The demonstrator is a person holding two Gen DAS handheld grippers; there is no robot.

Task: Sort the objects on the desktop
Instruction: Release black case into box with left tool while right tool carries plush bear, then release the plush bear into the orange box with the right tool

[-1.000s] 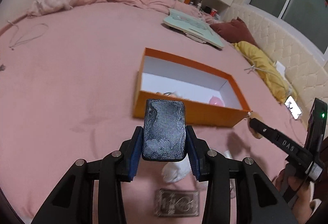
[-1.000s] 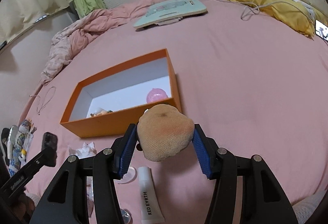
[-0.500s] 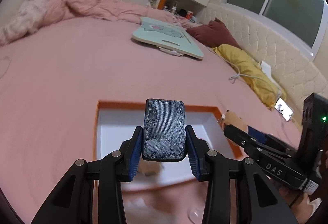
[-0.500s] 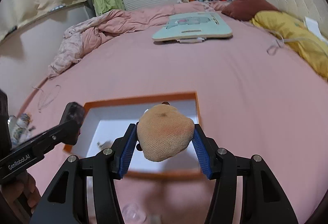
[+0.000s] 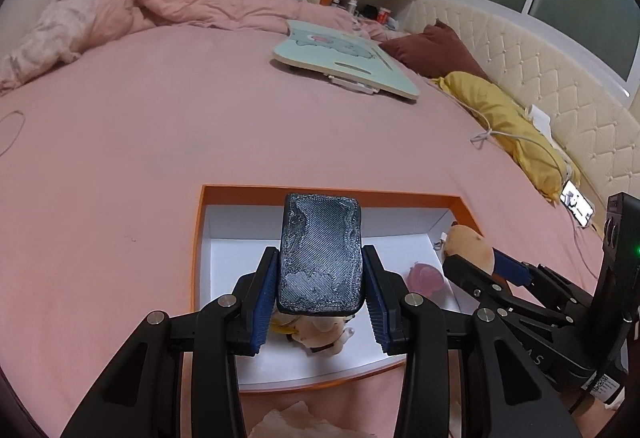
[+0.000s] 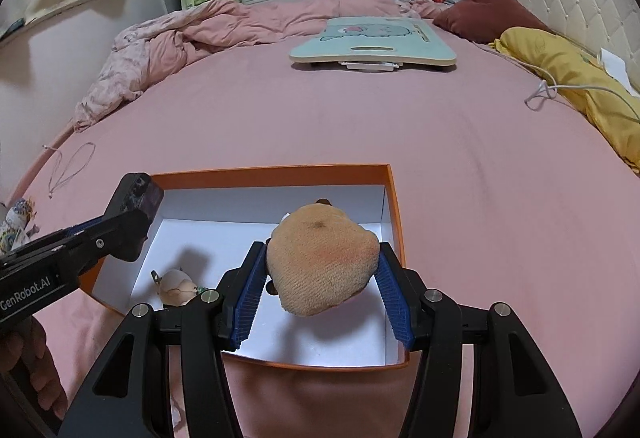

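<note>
Left gripper (image 5: 322, 292) clamps dark ridged block (image 5: 321, 254); right gripper (image 6: 322, 288) clamps tan plush (image 6: 322, 258) — both over orange box (image 5: 198, 238). I'd lower each clear of rim, release apart (avoid collision). Box holds two items — pink round thing (image 5: 426, 276), small figurine (image 6: 176, 284). Carried: two.

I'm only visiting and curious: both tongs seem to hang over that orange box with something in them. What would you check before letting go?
1. Left tongs gripping the dark block: ok.
2. Right tongs gripping the tan plush toy: ok.
3. Both loads above the orange box: ok.
4. Bare white floor under the plush: ok.
5. Small doll lies under the block; clear landing: not ok.
6. Height above the box floor: cannot tell.
</note>
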